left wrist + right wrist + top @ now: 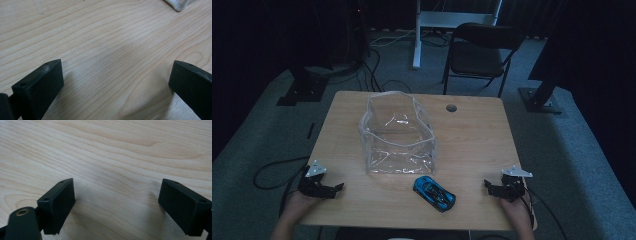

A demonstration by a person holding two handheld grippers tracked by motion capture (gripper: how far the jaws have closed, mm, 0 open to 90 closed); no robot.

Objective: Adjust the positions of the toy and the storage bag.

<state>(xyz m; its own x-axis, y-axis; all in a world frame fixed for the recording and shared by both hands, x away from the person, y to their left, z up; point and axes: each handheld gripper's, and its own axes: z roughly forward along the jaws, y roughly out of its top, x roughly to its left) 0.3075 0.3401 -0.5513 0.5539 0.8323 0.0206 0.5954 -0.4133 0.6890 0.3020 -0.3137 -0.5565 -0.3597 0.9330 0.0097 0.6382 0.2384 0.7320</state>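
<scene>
Grippers idle: left gripper [337, 188] & right gripper [490, 186] both had jaws wide apart, holding nothing. Toy car [434, 193] sat between them, bag [398, 135] just beyond. Next, prob grab car.

The high view looks forward and down from above on the whole wooden surface [472, 145]. The 2 gripper views sit close above its grain, each looking along its own black jaws.

The left tool [337, 188] and the right tool [488, 185] are held low, pointing inward toward each other. Both have jaws wide apart and hold nothing.
</scene>
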